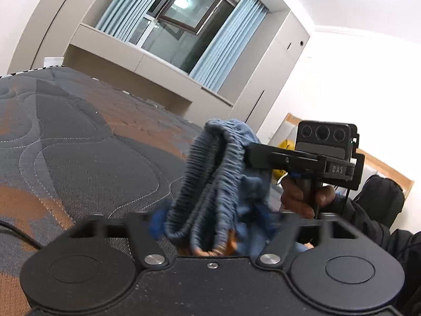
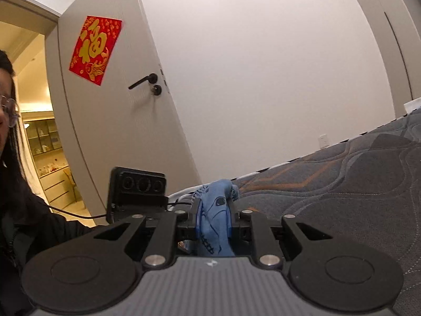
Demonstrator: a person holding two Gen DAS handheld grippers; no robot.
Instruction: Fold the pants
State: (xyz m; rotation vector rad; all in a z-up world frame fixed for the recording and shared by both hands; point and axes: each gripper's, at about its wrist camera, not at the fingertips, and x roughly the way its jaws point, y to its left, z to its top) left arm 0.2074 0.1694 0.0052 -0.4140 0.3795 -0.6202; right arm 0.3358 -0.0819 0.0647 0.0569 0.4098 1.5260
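Note:
The blue pants hang bunched in the air above the bed, their gathered elastic waistband facing the left wrist camera. My left gripper is shut on the lower part of the bunch; its fingertips are blurred and hidden by cloth. My right gripper comes in from the right and is shut on the waistband. In the right wrist view the pants are pinched between the right gripper's fingers, with the left gripper's body just behind.
A grey and orange quilted mattress spreads under both grippers and also shows in the right wrist view. The person's hand holds the right gripper's handle. A door and a white wall stand beyond the bed.

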